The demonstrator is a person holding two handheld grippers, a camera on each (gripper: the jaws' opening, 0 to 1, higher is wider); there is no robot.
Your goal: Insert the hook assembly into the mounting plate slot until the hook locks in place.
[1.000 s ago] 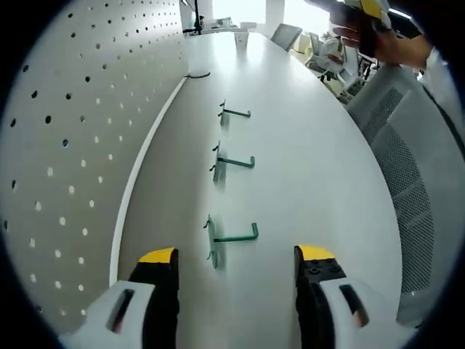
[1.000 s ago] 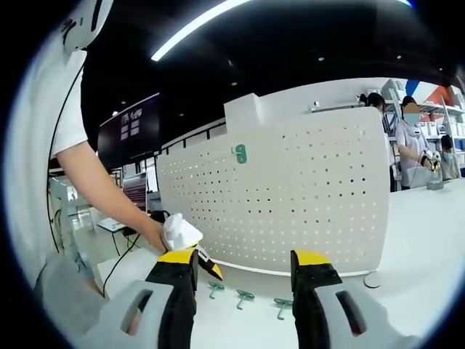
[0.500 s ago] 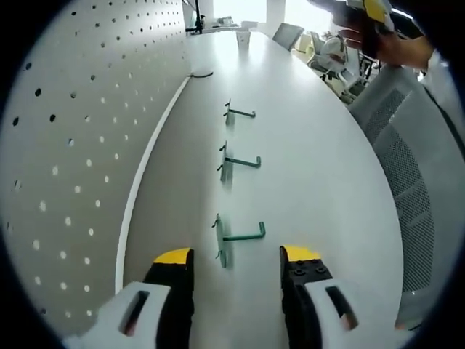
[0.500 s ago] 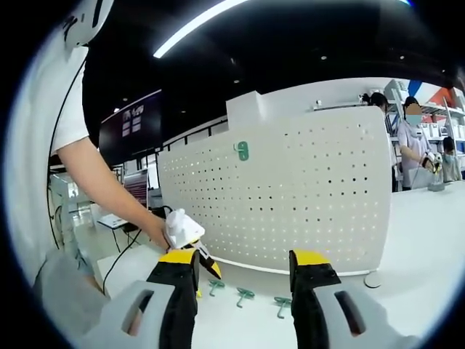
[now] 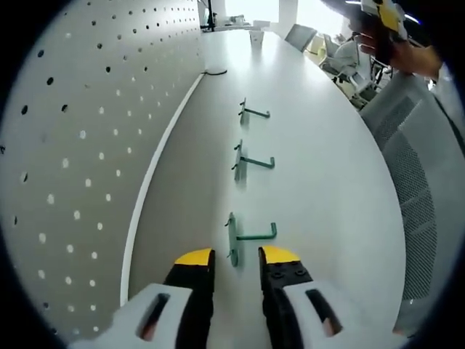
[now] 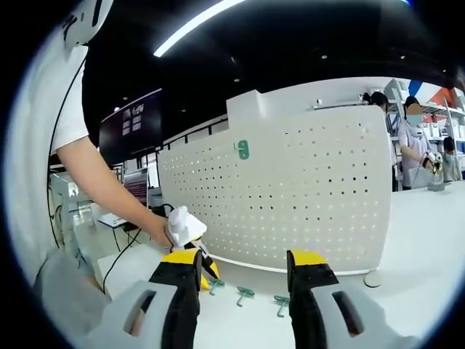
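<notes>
Left gripper view: the left gripper [image 5: 235, 256] sits low over the white worktop [image 5: 327, 189] with its jaws narrowed to a small gap. The nearest hook [image 5: 245, 238], a green hook assembly with a flat back plate and a bent wire arm, lies just ahead of the yellow jaw tips, its back plate in line with the gap. Whether the jaws touch it cannot be told. 2 more green hooks lie further ahead in the same row: the middle hook [image 5: 251, 161] and the far hook [image 5: 253, 113]. The perforated mounting plate [image 5: 80, 145] stands upright to the left of the gripper, along the worktop edge. The right gripper [image 5: 383, 18] appears far ahead to the right, raised above the worktop.

Right gripper view: the right gripper [image 6: 243, 263] is held well above the worktop, jaws set wide with nothing between them. The mounting plate [image 6: 305, 196] faces it from ahead, with a green hook already mounted [image 6: 241, 150] near its upper edge. The 3 loose hooks lie below, between the jaws and the plate. The left gripper [image 6: 190, 243] is down to the left, among them.

Step in hand: judged to be the pick-up of the nearest hook, with insertion not yet begun. The next move calls for a firm closure on the back plate, followed by a lift and alignment of its tabs with a slot.
</notes>
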